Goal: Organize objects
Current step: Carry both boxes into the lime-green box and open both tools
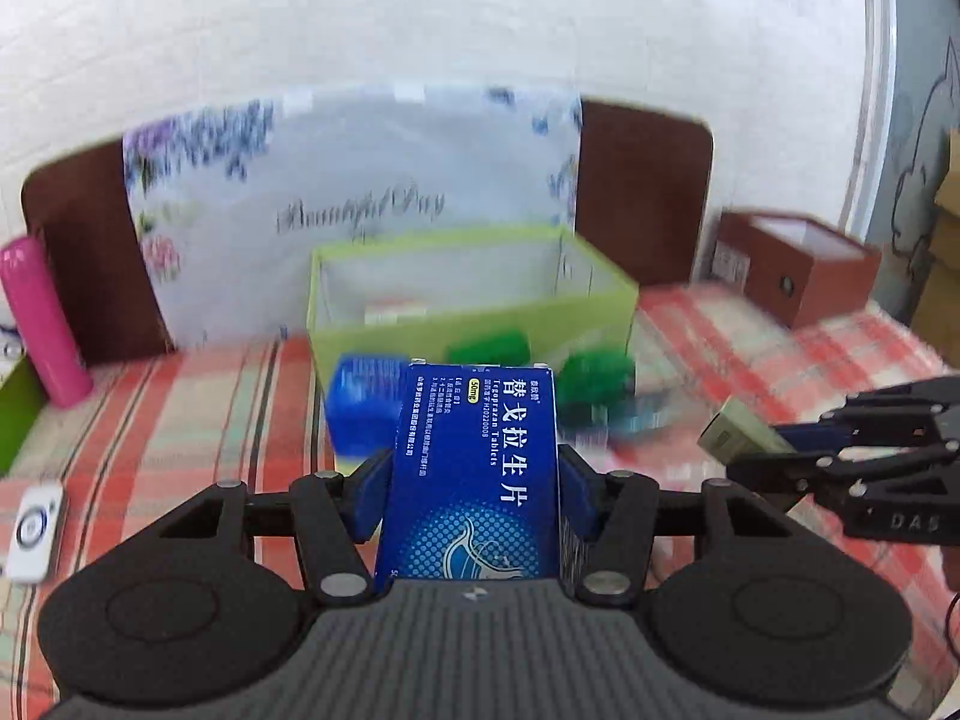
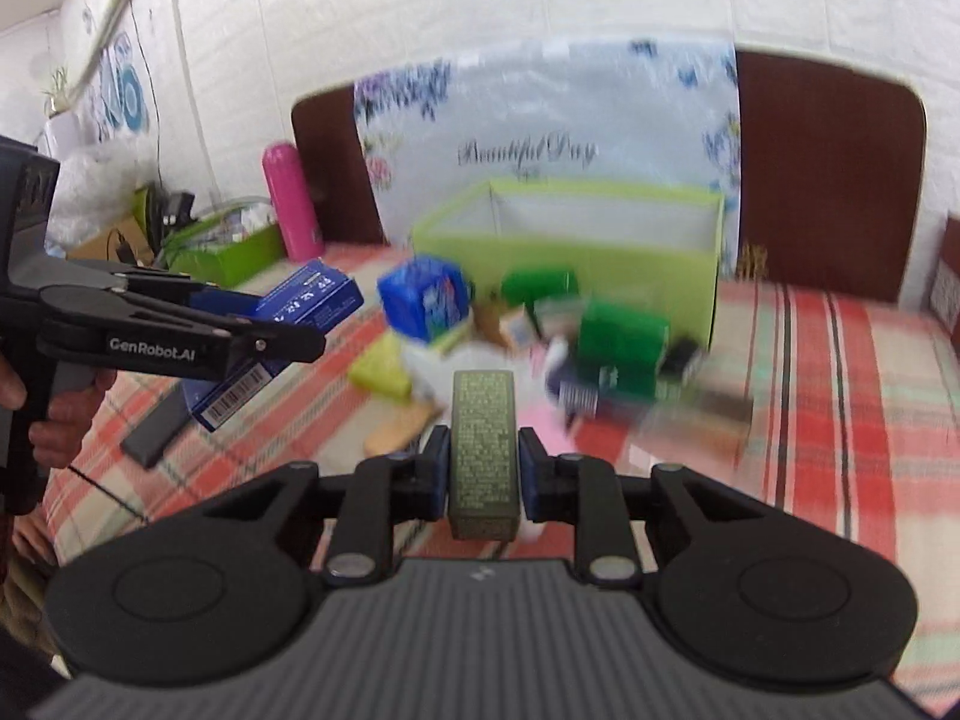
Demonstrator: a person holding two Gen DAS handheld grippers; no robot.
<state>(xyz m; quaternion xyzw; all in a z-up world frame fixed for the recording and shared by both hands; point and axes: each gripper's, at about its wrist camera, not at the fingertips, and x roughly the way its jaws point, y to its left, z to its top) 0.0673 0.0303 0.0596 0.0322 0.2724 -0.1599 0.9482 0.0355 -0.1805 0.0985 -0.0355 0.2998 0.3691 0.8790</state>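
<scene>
Blue cardboard is filling the left claw (image 1: 471,480): it is clenching a flat blue medicine box with white lettering (image 1: 474,468), lifted above the red-and-green plaid bed cover (image 1: 180,420). The right claw (image 2: 483,468) is gripping a slim olive-green carton with fine print (image 2: 483,444) in the same way. Both boxes are hanging short of the lime-green fabric bin (image 2: 600,240), which is sitting ahead against the headboard; at least one small box is already lying inside it, though blur is hiding details. A scattered heap of blue and green packets (image 2: 540,324) is waiting in front of the bin, so most of the sorting looks unfinished.
</scene>
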